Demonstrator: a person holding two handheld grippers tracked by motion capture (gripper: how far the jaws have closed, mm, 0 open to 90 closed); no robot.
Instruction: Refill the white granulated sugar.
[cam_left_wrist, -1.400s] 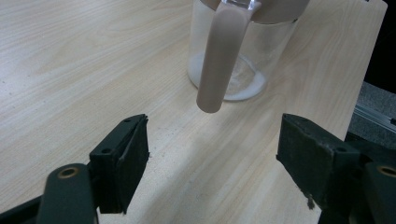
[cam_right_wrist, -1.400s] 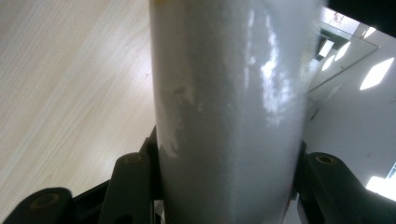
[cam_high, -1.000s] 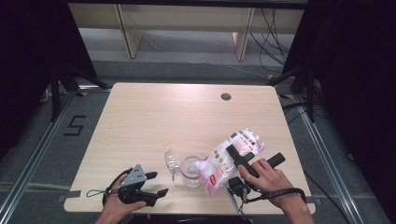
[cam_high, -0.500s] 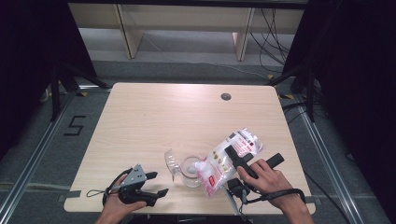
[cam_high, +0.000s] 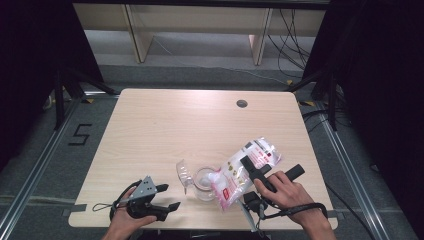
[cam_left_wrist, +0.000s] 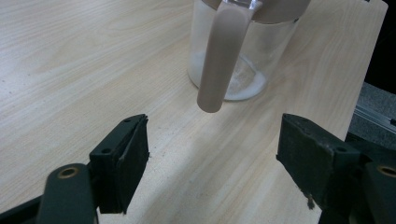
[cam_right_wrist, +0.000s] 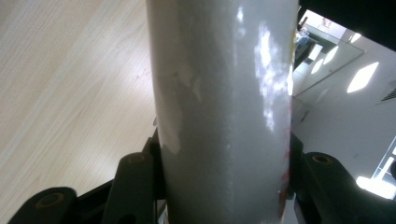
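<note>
Pouring step in hand, by the look of it. Right gripper (cam_high: 252, 170) clamped across a white plastic bag (cam_high: 245, 167) with red print, jaws squeezing its sides, as the right gripper view confirms with the bag (cam_right_wrist: 224, 112) wedged between both black jaws. Bag tilted, lower end dipping over the mouth of a clear glass pitcher (cam_high: 202, 182) near the front edge of the desk (cam_high: 165, 125), slightly right of centre. Bag and pitcher rim touching or just apart, hard to call from above. White powder or grains lying on the pitcher floor (cam_left_wrist: 243, 79), seen through the glass in the left gripper view, with the pitcher's brownish handle (cam_left_wrist: 222, 56) facing the camera.

Left gripper (cam_high: 165, 197) resting low by the front-left of the desk, jaws spread wide with nothing between them, pointed toward the pitcher and near it but clear of it.

Judged progress: some contents already in, plenty of bag left. Next move likely calling for a steeper tilt of the bag while keeping its opening above the rim, grip firm enough to stop the slick plastic sliding. Worth bringing the idle gripper onto the handle to steady the pitcher, since a nudge from the bag could shift it or spill grains onto the wood.
</note>
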